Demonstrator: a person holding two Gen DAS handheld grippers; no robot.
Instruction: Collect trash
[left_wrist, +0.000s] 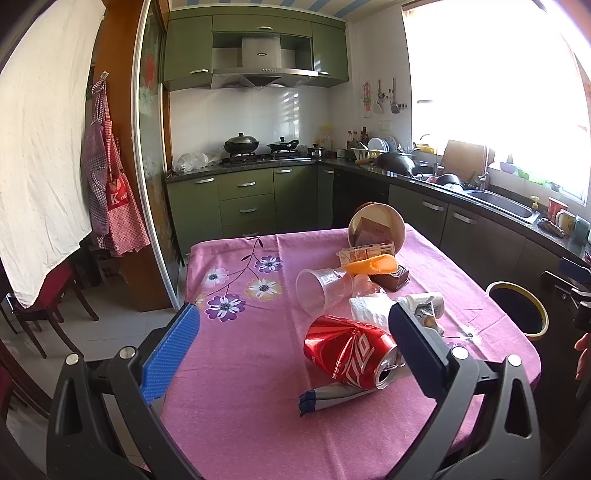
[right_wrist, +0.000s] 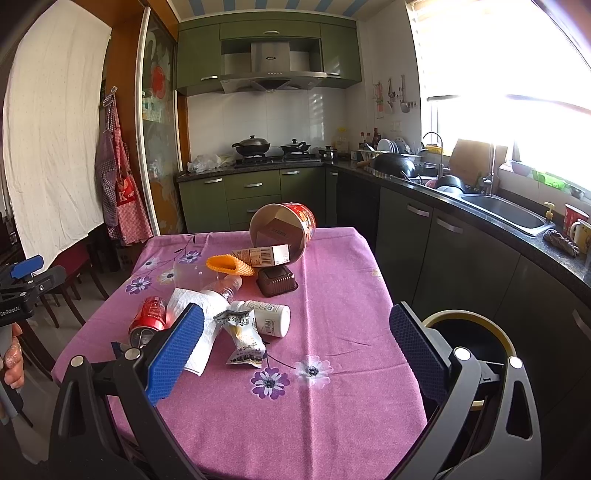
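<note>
Trash lies scattered on a table under a pink flowered cloth (left_wrist: 240, 406). A crushed red soda can (left_wrist: 347, 350) lies on its side just ahead of my open left gripper (left_wrist: 295, 347), close to its right finger. Behind it are a clear plastic cup (left_wrist: 321, 290), a white tissue (left_wrist: 369, 308) and a white bottle (left_wrist: 424, 301). My right gripper (right_wrist: 295, 352) hangs open and empty over the near table edge. A snack wrapper (right_wrist: 242, 336), the white bottle (right_wrist: 269, 317), the tissue (right_wrist: 199, 332) and the can (right_wrist: 149, 317) lie ahead to its left.
A dark round trash bin (right_wrist: 469, 332) with a yellow rim stands beside the table's right edge. Farther back lie a tipped paper bucket (right_wrist: 284, 229), a carton (right_wrist: 262, 255), an orange cone (right_wrist: 229, 266) and a brown tray (right_wrist: 277, 282). Kitchen counters run along the right, chairs at the left.
</note>
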